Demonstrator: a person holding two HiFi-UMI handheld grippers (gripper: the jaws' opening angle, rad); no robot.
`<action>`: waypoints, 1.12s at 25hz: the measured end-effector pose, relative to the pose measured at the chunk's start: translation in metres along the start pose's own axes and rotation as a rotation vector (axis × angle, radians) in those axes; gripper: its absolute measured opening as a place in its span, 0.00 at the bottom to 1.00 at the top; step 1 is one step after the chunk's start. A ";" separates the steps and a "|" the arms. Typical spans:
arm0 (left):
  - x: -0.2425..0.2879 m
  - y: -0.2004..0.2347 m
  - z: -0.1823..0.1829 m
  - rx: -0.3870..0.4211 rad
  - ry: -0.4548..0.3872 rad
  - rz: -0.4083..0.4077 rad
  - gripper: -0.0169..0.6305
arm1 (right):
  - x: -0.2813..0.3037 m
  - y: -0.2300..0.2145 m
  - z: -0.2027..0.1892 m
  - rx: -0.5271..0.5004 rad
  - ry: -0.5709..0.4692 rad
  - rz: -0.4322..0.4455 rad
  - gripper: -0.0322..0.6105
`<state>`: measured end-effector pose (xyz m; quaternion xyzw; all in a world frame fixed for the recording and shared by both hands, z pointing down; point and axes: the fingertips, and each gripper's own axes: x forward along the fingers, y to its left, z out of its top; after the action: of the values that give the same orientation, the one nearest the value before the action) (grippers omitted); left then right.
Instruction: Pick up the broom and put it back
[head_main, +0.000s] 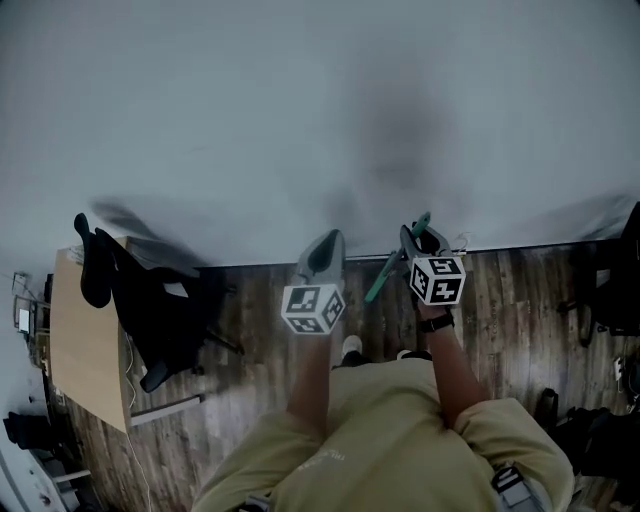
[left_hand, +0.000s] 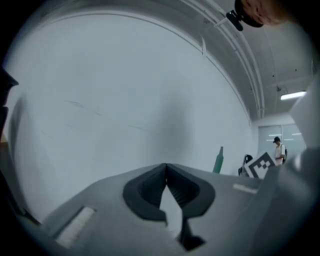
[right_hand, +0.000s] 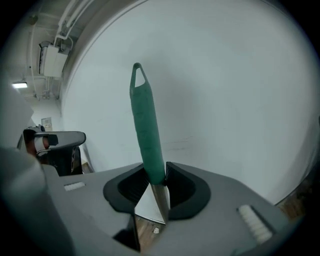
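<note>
Right gripper (right_hand: 156, 174) clamped on broom handle (right_hand: 146, 125) at green grip's base; left gripper (left_hand: 166, 172) closed, empty; single high grip, so broom may swing, slip or knock wall (head_main: 300, 100)

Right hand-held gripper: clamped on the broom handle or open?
Shut on it: the right hand-held gripper pinches the green broom handle between both pads.

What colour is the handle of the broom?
Teal green. The broom handle shows best in the right gripper view, standing up between the jaws.
</note>
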<state>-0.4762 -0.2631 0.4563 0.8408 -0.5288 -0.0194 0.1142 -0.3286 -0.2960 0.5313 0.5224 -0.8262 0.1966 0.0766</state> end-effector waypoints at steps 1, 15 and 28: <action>0.006 0.007 -0.004 0.001 0.005 -0.022 0.03 | 0.004 0.001 -0.003 -0.002 0.003 -0.026 0.21; 0.083 0.078 -0.139 -0.107 0.228 -0.042 0.03 | 0.111 -0.074 -0.149 0.047 0.283 -0.246 0.20; 0.103 0.127 -0.235 -0.178 0.375 0.074 0.03 | 0.162 -0.085 -0.304 0.140 0.558 -0.270 0.20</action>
<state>-0.5075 -0.3678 0.7210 0.7962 -0.5251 0.0949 0.2852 -0.3481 -0.3402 0.8825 0.5573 -0.6810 0.3768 0.2893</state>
